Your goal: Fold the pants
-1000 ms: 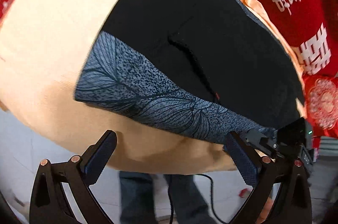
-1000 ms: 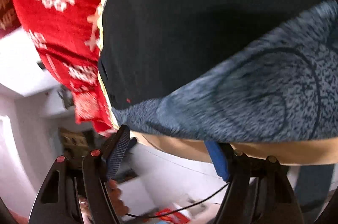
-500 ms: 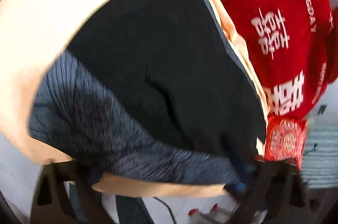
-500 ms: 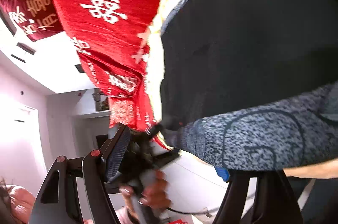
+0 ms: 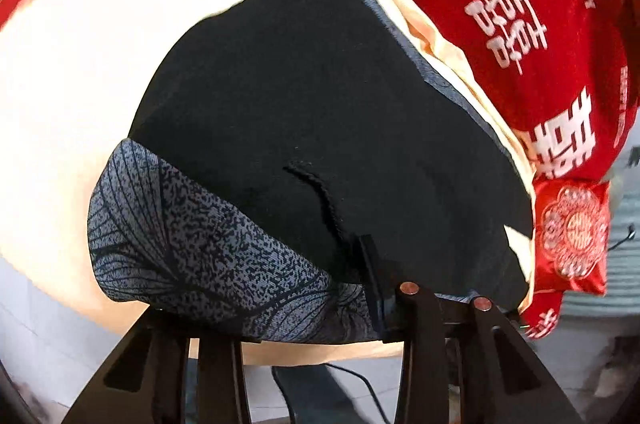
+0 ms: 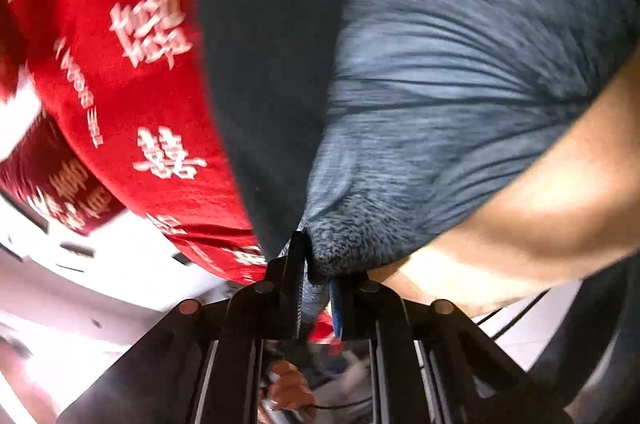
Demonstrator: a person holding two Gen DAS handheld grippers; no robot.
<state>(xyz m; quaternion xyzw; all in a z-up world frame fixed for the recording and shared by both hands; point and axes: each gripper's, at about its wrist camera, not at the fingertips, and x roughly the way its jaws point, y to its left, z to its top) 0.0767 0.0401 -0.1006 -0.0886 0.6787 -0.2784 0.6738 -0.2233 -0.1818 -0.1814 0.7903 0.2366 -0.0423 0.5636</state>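
The pants (image 5: 320,128) are seen laid flat on a peach-coloured sheet (image 5: 80,72), long axis running from the near edge up and away twd the top of the left wrist view, waistband end nearest the camera. Main fabric is plain black, matte; the waistband (image 5: 208,252) is a grey-blue speckled knit w/ a dark leaf-vein print, and a black drawcord (image 5: 320,192) is seen lying curved just above it. The left gripper (image 5: 276,308) is closed narrow on the waistband's near edge, cloth bunched betw. the fingers. In the right wrist view the right gripper (image 6: 316,264) is pinched tight on the waistband corner (image 6: 348,244), w/ pleats fanning out from the grip; that view is motion-blurred. A red cloth (image 5: 500,4) w/ white characters is seen beside the pants, along the sheet's far right edge. Pale floor and a black cable (image 5: 360,384) are visible below the sheet edge.
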